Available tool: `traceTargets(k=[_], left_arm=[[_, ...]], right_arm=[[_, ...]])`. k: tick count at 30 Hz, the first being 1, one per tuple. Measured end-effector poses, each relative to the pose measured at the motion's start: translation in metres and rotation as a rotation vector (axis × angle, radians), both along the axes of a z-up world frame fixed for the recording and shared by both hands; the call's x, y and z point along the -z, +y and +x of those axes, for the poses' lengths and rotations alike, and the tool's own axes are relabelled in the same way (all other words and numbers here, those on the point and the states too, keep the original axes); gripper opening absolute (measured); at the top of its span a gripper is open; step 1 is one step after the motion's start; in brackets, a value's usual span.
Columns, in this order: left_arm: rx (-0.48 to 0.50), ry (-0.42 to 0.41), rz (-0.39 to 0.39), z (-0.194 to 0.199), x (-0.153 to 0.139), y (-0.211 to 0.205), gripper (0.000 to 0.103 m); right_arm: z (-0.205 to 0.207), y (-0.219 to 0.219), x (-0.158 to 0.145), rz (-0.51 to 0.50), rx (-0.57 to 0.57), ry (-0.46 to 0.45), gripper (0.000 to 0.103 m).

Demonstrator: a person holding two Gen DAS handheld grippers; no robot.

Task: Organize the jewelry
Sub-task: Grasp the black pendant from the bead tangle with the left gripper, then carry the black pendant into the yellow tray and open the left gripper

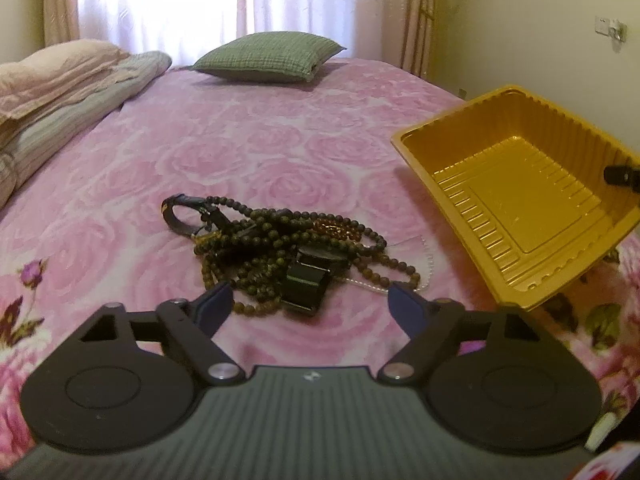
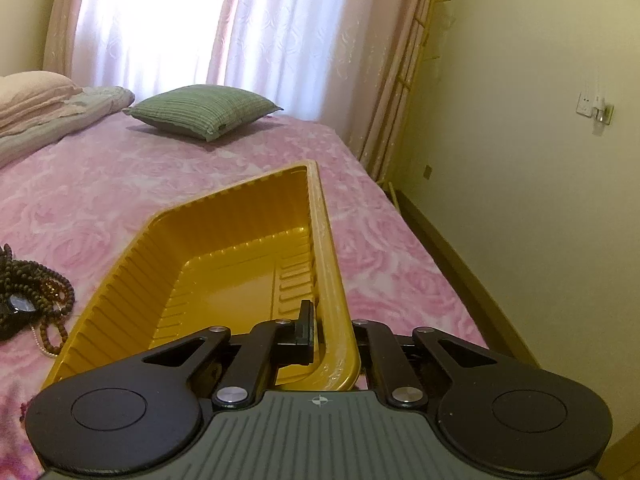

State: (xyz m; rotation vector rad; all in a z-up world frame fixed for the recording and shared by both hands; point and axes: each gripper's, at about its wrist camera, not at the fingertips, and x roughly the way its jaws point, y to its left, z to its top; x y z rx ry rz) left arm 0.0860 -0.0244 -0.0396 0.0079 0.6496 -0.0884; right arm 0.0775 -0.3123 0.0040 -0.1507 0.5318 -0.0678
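Your left gripper (image 1: 310, 304), spread with nothing between its fingers, has the jewelry pile (image 1: 280, 248) dead ahead, just beyond its tips; your right gripper (image 2: 326, 336) pinches the tilted tray (image 2: 240, 248) rim, farther right

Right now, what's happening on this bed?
A person holding two tools is sorting jewelry on a pink rose-patterned bedspread. The right tool is shut on the side wall of an empty ribbed golden plastic tray, which sits tilted, one end raised off the bed. The left tool stands open just short of a tangled heap of dark bead necklaces with a black watch. Nothing is in the tray yet.
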Motion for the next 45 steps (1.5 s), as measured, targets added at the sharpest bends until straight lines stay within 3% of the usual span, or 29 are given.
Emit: traceTargets(k=[9,12,26,35,45], left_arm=[[0.082,0.009,0.055,0.020,0.013,0.004,0.032],[0.104,0.022,0.072,0.025,0.016,0.002,0.026],[0.102,0.052,0.035,0.030,0.011,0.008,0.019],[0.089,0.018,-0.072,0.029,-0.014,0.013,0.018],[0.145,-0.030,-0.106,0.035,-0.042,-0.005,0.018]], right_arm=[[0.003,0.002,-0.002,-0.008,0.015,0.008,0.006],[0.004,0.002,-0.002,-0.014,0.015,0.009,0.006],[0.005,0.004,-0.002,-0.028,0.010,0.013,0.006],[0.006,0.004,-0.003,-0.022,0.007,0.012,0.006],[0.005,0.008,-0.007,-0.037,-0.019,-0.004,0.005]])
